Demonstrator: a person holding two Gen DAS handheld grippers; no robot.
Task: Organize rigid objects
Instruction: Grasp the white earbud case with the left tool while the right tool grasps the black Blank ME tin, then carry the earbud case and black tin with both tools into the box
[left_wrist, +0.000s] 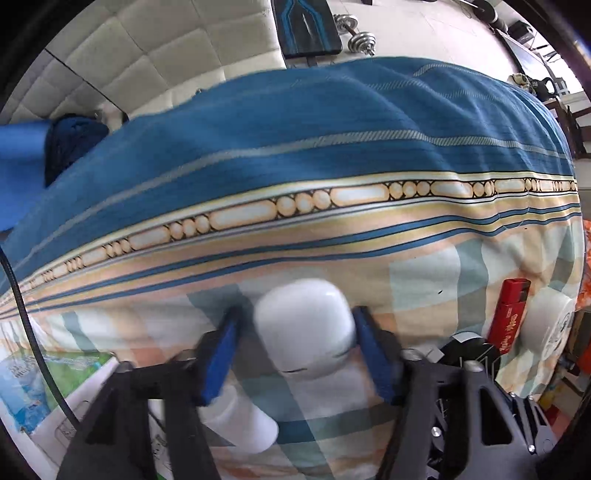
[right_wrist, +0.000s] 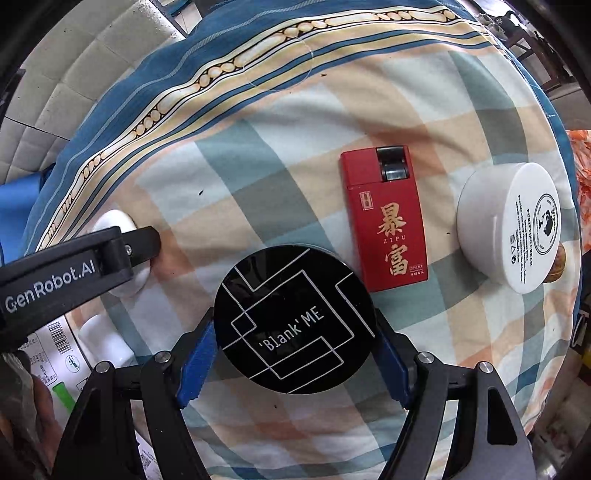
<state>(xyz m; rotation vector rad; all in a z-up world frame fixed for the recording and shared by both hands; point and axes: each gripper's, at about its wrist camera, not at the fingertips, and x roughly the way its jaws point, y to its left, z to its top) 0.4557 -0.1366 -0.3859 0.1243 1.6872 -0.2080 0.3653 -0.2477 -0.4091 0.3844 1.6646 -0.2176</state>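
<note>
The left tongs (left_wrist: 301, 349) reach forward low over the bed (left_wrist: 332, 251), their blue fingers (left_wrist: 218, 358) spread on either side of a white earbud case (left_wrist: 304, 328); the right finger touches the case, while a gap shows at the left one, so the tongs stand wide. A white bottle (left_wrist: 243, 424) lies just beneath the left finger.

The right tongs (right_wrist: 293, 354) point down at the checked sheet, both blue fingers (right_wrist: 197, 363) pressed against the rim of a round black compact (right_wrist: 295, 319), gripping it. Beside it lies a red lighter (right_wrist: 388, 218), and a white cream jar (right_wrist: 506, 225) sits tilted near the bed's right edge.
</note>
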